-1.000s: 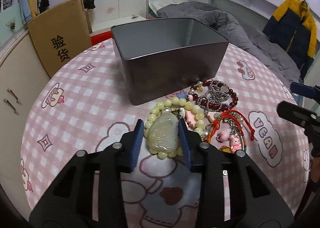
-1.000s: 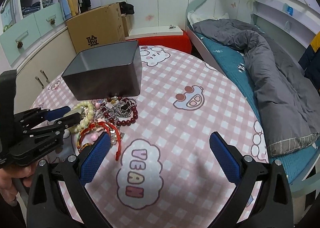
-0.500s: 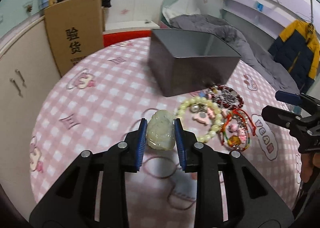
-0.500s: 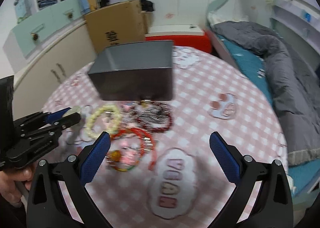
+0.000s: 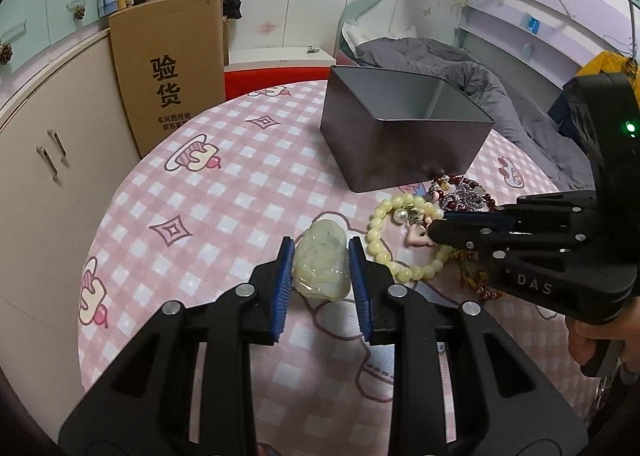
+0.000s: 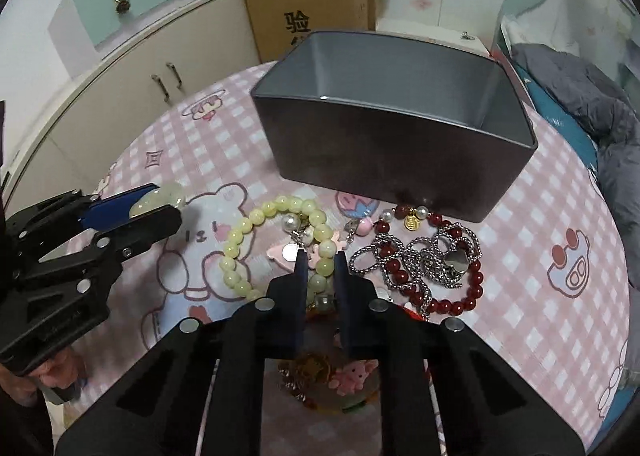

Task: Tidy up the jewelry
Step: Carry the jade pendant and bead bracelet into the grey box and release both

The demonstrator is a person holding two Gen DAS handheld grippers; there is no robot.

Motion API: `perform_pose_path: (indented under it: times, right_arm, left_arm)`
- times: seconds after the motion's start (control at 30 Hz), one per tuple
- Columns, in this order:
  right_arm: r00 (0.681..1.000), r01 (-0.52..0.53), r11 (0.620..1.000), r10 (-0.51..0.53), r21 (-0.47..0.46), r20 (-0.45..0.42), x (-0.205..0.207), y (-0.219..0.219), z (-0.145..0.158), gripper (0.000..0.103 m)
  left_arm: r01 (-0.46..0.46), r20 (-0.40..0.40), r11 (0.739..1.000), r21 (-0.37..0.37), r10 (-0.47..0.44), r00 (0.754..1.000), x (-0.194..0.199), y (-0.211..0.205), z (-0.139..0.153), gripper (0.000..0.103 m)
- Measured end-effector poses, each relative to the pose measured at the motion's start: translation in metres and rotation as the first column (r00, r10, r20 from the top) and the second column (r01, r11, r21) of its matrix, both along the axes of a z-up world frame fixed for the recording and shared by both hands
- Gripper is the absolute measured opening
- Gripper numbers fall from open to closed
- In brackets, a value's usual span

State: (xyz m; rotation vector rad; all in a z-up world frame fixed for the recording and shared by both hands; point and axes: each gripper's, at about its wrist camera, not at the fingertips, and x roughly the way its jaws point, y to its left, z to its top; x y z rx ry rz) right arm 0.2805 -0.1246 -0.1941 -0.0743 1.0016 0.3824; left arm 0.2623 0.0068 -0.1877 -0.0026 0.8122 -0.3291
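Observation:
My left gripper (image 5: 322,256) is shut on a pale green jade pendant (image 5: 320,270), held just above the pink checked tablecloth (image 5: 224,216), left of the jewelry pile. It also shows in the right wrist view (image 6: 160,204). My right gripper (image 6: 320,262) is closed on the yellow-green bead bracelet (image 6: 236,248), its pads either side of the beads. A dark red bead bracelet (image 6: 436,300) and a silver chain (image 6: 416,260) lie to the right. The grey metal box (image 6: 392,144) stands open behind the pile.
A red cord bracelet with gold and pink charms (image 6: 332,376) lies under my right gripper. A cardboard box (image 5: 168,68) and beige cabinets (image 5: 40,160) stand beyond the round table's left edge. A bed with a grey duvet (image 5: 460,68) is behind right.
My left gripper has carried the jade pendant left, away from the bead bracelet. My right gripper has moved in over the pile and closed on the yellow-green bracelet.

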Motion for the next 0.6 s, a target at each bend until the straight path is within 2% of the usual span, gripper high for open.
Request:
perform_pose_path:
  times: [0.33, 0.6]
  right_arm:
    - [0.993, -0.029, 0.994, 0.017, 0.108, 0.114, -0.027, -0.020, 0.044, 0.008]
    - [0.970, -0.039, 0.993, 0.010, 0.114, 0.242, -0.029, -0.033, 0.098, 0.008]
  left_arm:
    - [-0.002, 0.034, 1.000, -0.019, 0.003, 0.999, -0.004, 0.002, 0.015, 0.027]
    - [0.017, 0.115, 0.999, -0.041, -0.012, 0.993, -0.004, -0.002, 0.052, 0.027]
